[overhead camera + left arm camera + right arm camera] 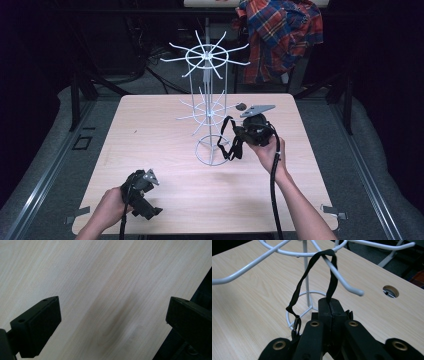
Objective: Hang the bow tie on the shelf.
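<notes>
Black strap (299, 287) end inside right claw (331, 305)

Black strap (298, 290) on a white wire rack (206, 90), pale wood table (150, 130), red-blue plaid shirt (280, 35)

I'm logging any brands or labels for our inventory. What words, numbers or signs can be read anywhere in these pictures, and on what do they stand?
None: no readable text in any view.
The black strap, clamped in the right claw and looped over a prong of the white wire rack, bears no print that shows.
The wooden table, the left claw and the plaid shirt behind carry no lettering either.
</notes>
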Tool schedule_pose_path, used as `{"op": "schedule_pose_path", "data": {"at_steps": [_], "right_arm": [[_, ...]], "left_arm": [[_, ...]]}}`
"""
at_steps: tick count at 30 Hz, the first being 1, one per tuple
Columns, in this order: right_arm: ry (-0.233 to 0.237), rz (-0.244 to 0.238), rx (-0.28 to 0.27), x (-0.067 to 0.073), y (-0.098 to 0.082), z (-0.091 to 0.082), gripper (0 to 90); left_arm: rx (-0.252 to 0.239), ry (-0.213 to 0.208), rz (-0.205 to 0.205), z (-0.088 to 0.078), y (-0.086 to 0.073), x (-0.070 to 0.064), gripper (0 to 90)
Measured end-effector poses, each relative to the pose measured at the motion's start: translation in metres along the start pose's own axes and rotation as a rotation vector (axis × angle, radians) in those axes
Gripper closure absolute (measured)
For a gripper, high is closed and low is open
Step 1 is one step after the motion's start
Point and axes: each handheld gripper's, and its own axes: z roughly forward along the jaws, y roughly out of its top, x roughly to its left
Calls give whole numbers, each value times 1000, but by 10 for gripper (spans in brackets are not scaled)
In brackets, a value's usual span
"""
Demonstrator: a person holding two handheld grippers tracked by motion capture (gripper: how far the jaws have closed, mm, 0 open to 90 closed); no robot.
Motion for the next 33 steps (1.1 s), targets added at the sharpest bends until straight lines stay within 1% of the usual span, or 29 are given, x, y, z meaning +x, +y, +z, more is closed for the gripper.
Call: {"op": "schedule_pose_path", "data": {"at_steps": [2, 6, 8, 10, 12, 15, 18, 20, 24, 25, 26, 28, 30, 33], "right_arm": [[3, -9, 8, 2, 0, 2, 891], [8, -13, 16, 4, -1, 5, 887], [11, -12, 11, 5, -1, 6, 882], [19, -22, 11, 6, -2, 7, 883], [15, -29, 19, 8, -3, 9, 883], [11, -34, 18, 10, -4, 12, 883], [17, -27, 30, 9, -4, 13, 865], [25, -17, 17, 8, -5, 13, 854], [29, -13, 13, 8, -5, 13, 813], [27, -19, 16, 8, -5, 13, 806], [29, -16, 4, 9, -5, 12, 801], [29, -17, -3, 9, -4, 11, 787], [28, -20, 2, 9, -3, 9, 776], [37, -9, -14, 8, -3, 7, 756]], "left_arm": [[3, -2, -2, 0, 0, 0, 1], [5, -7, 2, 0, 0, 0, 1], [5, -7, 3, 0, 0, -1, 1], [7, -12, 5, 0, 0, 0, 1], [6, -15, 6, 1, 1, 0, 1], [10, -21, 8, 1, 1, -1, 1], [14, -21, 7, 1, 0, 0, 1], [13, -21, 7, 1, 0, 0, 1], [12, -17, 9, 1, 1, -2, 1], [13, -17, 10, 1, 1, -2, 1], [13, -17, 9, 1, 1, -2, 1], [14, -18, 6, 0, 0, -1, 1], [15, -17, 6, 0, 0, -1, 1], [16, -18, 8, 1, 1, -1, 1]]}}
